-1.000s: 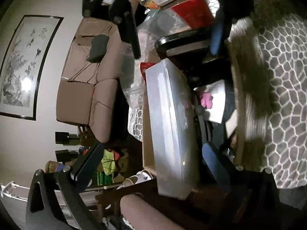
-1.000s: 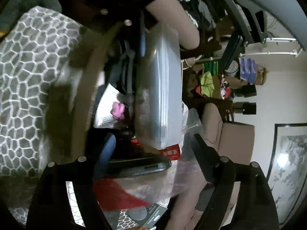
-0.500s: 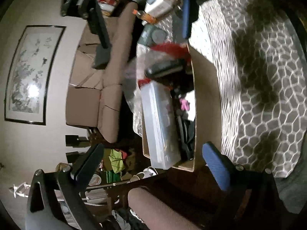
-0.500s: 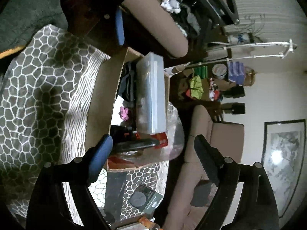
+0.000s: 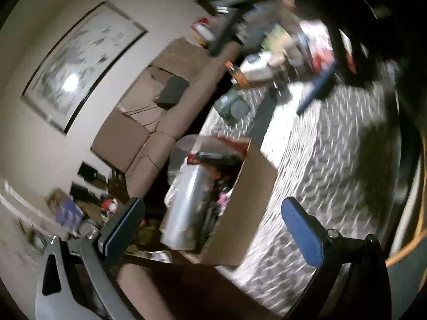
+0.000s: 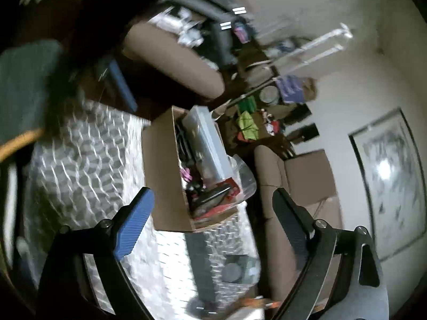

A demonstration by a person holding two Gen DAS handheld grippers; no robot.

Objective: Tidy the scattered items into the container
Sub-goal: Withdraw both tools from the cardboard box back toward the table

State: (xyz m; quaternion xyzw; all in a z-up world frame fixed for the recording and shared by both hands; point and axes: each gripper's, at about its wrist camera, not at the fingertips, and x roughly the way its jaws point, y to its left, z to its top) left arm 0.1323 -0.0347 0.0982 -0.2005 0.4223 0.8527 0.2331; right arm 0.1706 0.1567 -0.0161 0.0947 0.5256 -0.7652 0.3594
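We see a tabletop (image 5: 333, 160) covered with a grey cloth printed in a white honeycomb pattern, blurred in both views. A brown cardboard box (image 5: 248, 200) stands on it at the centre of the left wrist frame, packed with a clear plastic case (image 5: 184, 205) and dark items. Toward the upper centre, a dark green packet (image 5: 232, 104) lies flat on the cloth, and beyond it a blurred cluster of bottles and boxes (image 5: 280, 56) crowds the tabletop's far end.
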